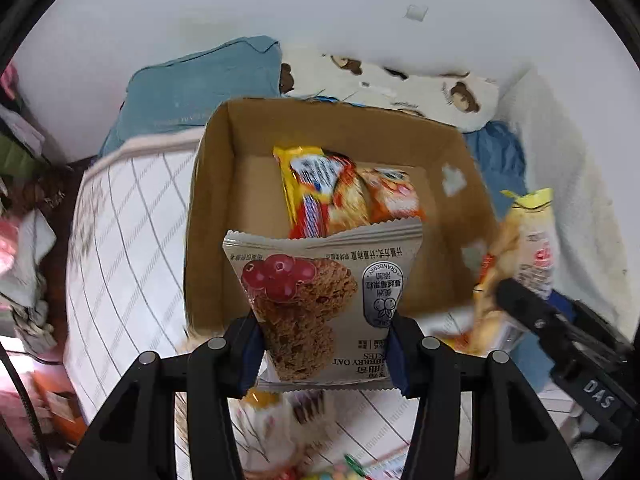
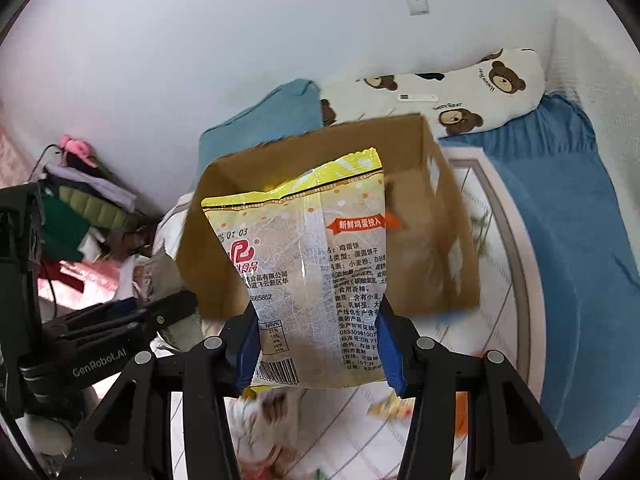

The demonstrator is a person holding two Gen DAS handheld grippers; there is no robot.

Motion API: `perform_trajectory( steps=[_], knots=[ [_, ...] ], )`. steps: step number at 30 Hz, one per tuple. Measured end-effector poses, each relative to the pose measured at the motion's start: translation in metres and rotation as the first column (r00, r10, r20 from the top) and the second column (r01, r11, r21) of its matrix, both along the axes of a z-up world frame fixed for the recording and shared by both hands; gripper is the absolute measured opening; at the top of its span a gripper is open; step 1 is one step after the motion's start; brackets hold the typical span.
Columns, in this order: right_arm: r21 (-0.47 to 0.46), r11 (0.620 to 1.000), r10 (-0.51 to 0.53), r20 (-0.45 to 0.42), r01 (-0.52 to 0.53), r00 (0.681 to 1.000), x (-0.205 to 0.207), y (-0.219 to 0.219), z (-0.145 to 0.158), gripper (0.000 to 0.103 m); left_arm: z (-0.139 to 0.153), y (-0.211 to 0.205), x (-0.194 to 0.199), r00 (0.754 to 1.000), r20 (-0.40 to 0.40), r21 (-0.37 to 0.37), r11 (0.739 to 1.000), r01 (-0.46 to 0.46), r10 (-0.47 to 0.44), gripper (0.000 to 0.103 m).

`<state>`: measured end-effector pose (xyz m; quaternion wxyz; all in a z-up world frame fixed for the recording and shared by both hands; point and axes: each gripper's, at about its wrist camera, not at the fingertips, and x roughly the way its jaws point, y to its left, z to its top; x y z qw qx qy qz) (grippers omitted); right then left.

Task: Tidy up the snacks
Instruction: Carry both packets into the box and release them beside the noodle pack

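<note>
My left gripper (image 1: 325, 340) is shut on a grey cranberry oat cookie packet (image 1: 316, 292), held up in front of an open cardboard box (image 1: 216, 200). Inside the box lie yellow and orange snack packets (image 1: 320, 196). My right gripper (image 2: 318, 320) is shut on a yellow-topped clear egg biscuit bag (image 2: 312, 240), also raised before the box (image 2: 440, 216). That bag (image 1: 524, 236) shows at the right edge of the left wrist view. The left gripper (image 2: 176, 304) appears at the lower left of the right wrist view.
The box stands on a white grid-patterned surface (image 1: 120, 240) with loose snacks (image 1: 280, 420) lying below the grippers. Behind are a blue cloth (image 2: 560, 220), a bear-print pillow (image 2: 480, 88) and a white wall. Piled clothes (image 2: 92, 200) clutter the left.
</note>
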<state>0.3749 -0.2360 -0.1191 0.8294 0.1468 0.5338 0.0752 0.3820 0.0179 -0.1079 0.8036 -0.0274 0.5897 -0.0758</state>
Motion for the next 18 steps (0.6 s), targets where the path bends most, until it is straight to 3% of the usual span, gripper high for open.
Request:
perform_trajectory(
  steps=[7,13,18],
  knots=[
    [-0.045,0.999,-0.022,-0.118,0.017,0.993,0.08,-0.005,-0.052,0.053,-0.064,-0.002,0.075,0.986,-0.169,0.093,0.996,0.016,0.0,0.048],
    [-0.071,0.997,-0.008,-0.226,-0.009,0.974,0.108,0.005,-0.1,0.053,-0.101,-0.001,0.083,0.96,-0.277,0.1,0.995,-0.003,0.031,0.048],
    [-0.059,0.998,0.012,-0.3,-0.031,0.954,0.111,0.008,-0.125,0.055,-0.116,0.006,0.076,0.949,-0.312,0.09,0.996,-0.019,0.046,0.049]
  ],
)
